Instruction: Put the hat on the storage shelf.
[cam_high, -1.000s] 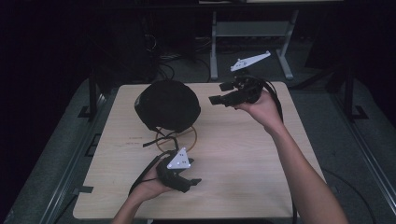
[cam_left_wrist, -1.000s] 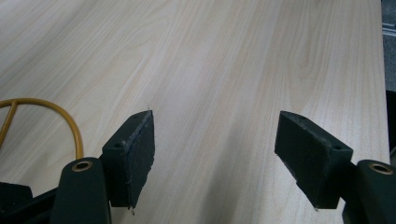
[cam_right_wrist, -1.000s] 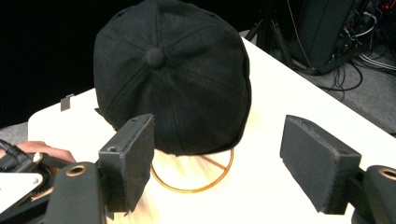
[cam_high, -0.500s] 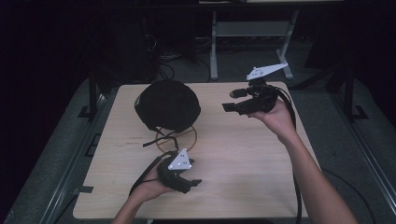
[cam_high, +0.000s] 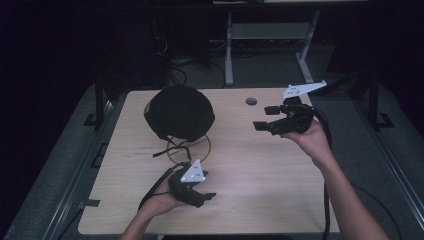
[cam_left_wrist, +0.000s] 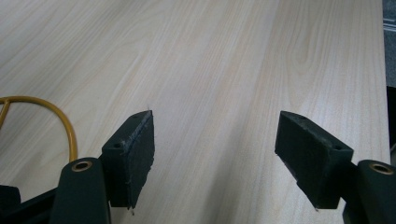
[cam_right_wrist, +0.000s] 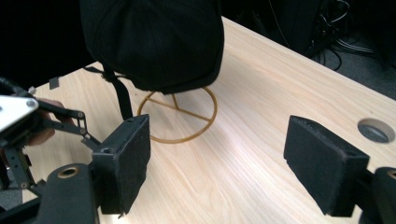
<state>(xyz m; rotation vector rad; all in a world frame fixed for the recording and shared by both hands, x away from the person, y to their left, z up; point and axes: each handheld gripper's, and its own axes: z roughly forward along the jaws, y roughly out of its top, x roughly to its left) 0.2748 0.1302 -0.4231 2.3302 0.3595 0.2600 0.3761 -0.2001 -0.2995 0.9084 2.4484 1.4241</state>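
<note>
Observed: a black cap (cam_high: 179, 112) sits on a yellow wire stand (cam_high: 202, 149) in the upper left-centre of the high view, on a pale wooden table (cam_high: 260, 180). The stand's ring base lies flat on the tabletop; a dark strap (cam_high: 167, 149) hangs from the cap's rim down over the ring.

The right gripper (cam_high: 261, 125) is held in the air at the right of the high view, well apart from the cap and aimed toward it. Its jaws are spread wide with nothing between them; in the right gripper view the cap (cam_right_wrist: 154, 42) fills the upper left and the stand's ring (cam_right_wrist: 180, 116) sits at centre.

The left gripper (cam_high: 209, 196) is at lower centre of the high view, near the ring but not touching it. Its jaws are likewise spread and empty; the left gripper view shows bare wood ahead and a curve of the ring (cam_left_wrist: 56, 116) at the left edge.

Risks, as judged:
- The stand looks light. A sideways push on the cap would likely tip or slide it unless the ring is steadied.
- The hanging strap could snag a jaw or the wire during a lift.
- Soft fabric may bunch or slip from a shallow pinch.
</note>
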